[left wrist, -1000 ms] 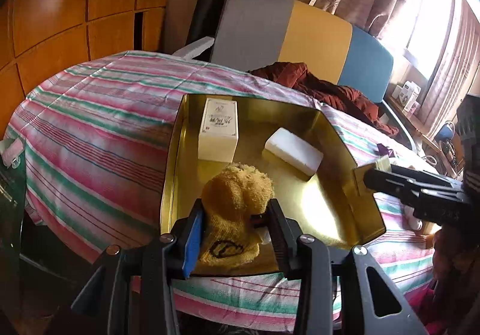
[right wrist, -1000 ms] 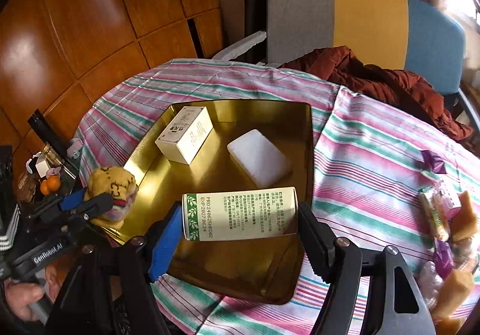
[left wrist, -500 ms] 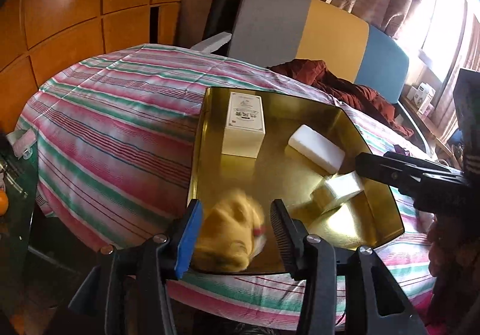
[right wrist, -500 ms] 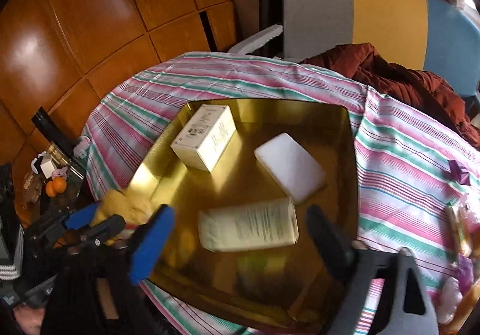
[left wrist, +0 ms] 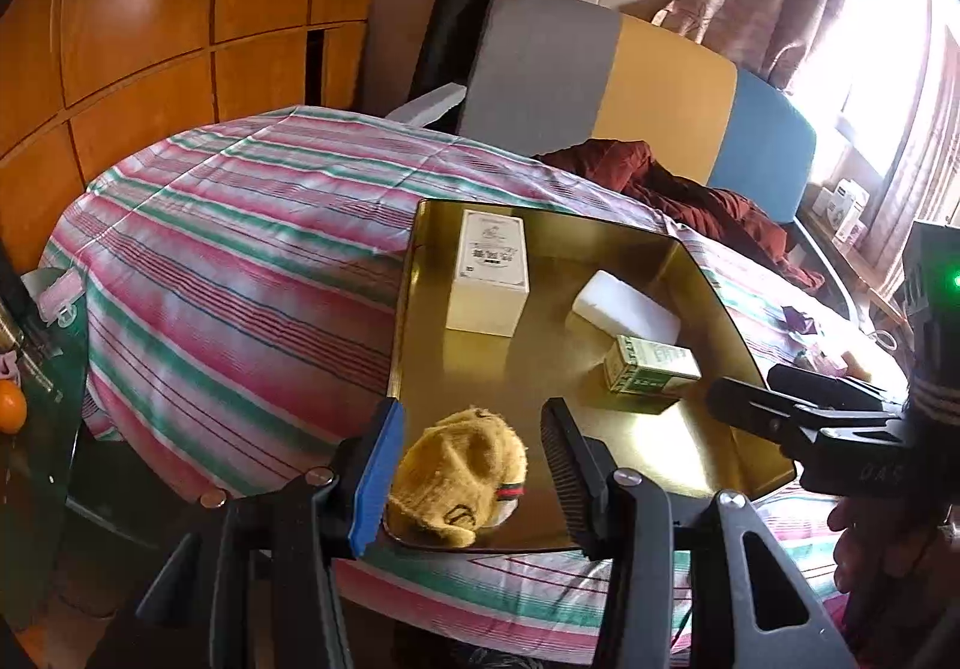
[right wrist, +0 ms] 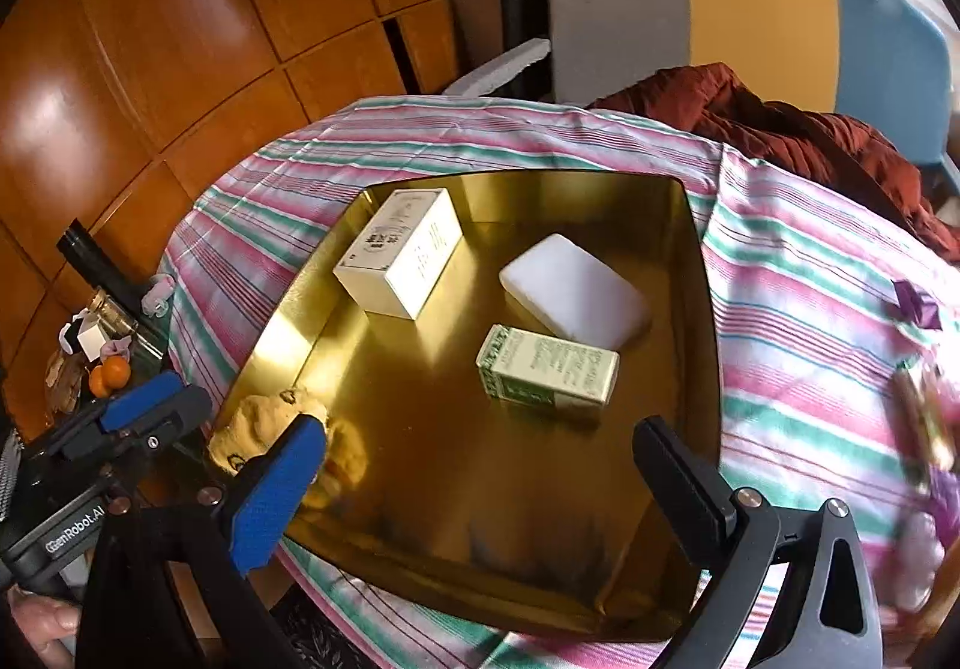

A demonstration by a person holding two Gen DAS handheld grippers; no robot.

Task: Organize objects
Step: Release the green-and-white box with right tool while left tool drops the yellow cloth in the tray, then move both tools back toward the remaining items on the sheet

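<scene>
With the green-printed carton (right wrist: 547,374) laid in the gold tray (right wrist: 696,273) beside the white block (right wrist: 575,290), the right gripper (right wrist: 480,480), just opened wide and empty, was best lifted straight clear.

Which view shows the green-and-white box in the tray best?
The right wrist view: the green-and-white box lies near the frame's centre, printed face and green end both clear. The left wrist view shows it smaller, off to the right, in the gold tray.
</scene>
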